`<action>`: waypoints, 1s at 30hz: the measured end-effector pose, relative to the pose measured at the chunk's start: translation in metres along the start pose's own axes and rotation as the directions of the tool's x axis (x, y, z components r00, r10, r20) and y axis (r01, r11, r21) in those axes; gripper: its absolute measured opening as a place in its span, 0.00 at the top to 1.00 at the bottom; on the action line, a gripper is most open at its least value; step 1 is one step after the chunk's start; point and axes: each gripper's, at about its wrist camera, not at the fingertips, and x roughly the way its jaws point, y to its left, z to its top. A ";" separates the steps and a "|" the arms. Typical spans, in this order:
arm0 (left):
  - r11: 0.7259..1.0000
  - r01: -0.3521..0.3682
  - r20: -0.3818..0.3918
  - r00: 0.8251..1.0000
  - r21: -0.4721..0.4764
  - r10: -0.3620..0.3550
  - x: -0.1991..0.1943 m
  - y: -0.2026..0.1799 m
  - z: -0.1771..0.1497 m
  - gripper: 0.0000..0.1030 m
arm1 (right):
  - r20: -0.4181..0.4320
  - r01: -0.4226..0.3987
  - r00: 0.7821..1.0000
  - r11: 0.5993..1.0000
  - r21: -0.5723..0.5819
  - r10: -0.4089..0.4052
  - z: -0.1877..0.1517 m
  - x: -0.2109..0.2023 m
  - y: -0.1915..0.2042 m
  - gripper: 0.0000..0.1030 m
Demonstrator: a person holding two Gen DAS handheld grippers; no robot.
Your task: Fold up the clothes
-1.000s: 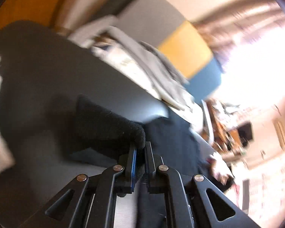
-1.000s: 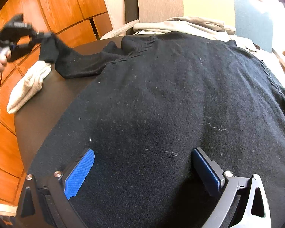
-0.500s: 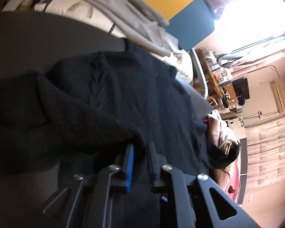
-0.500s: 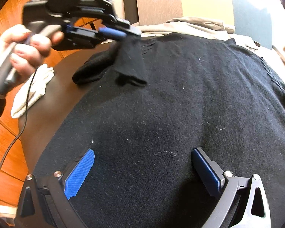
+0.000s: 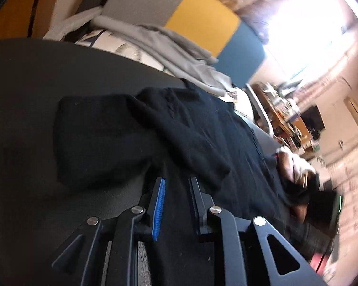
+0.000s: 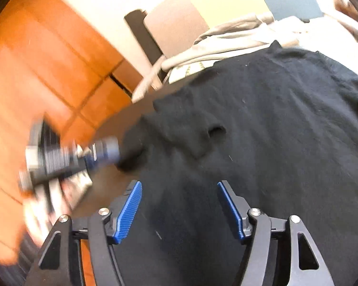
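While both jaws gape (empty), the black sweater (image 6: 262,124) lies beyond them.

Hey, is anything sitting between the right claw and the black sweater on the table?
Nothing visible does. The right claw hangs open directly over the black sweater, with only fabric showing between its blue pads. The left claw, blurred, is off to the side at the folded-in sleeve, not in its path.
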 end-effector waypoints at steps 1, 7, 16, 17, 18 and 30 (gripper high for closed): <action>1.000 0.001 0.009 1.000 0.029 -0.001 0.000 -0.004 -0.009 0.81 | 0.008 0.013 1.000 1.000 0.010 -0.014 0.007 0.006 -0.001 0.40; 0.995 -0.006 -0.026 1.000 0.104 0.008 0.024 -0.017 -0.035 0.81 | 0.022 0.136 0.991 0.982 -0.132 -0.135 0.030 0.043 0.020 0.49; 0.994 -0.033 -0.063 0.997 0.106 0.040 0.049 -0.010 -0.049 0.81 | -0.035 0.208 0.972 0.921 -0.330 -0.232 0.039 0.081 0.030 0.50; 0.993 -0.035 -0.065 0.997 0.109 0.042 0.050 -0.010 -0.048 0.81 | -0.039 0.216 0.969 0.913 -0.345 -0.244 0.039 0.085 0.030 0.51; 0.993 -0.038 -0.066 0.997 0.113 0.045 0.051 -0.010 -0.048 0.82 | -0.043 0.223 0.966 0.905 -0.361 -0.255 0.040 0.088 0.030 0.52; 0.985 -0.100 -0.053 0.993 0.143 0.109 0.056 -0.018 -0.050 0.82 | -0.028 0.220 0.970 0.917 -0.333 -0.243 0.085 0.069 0.028 0.95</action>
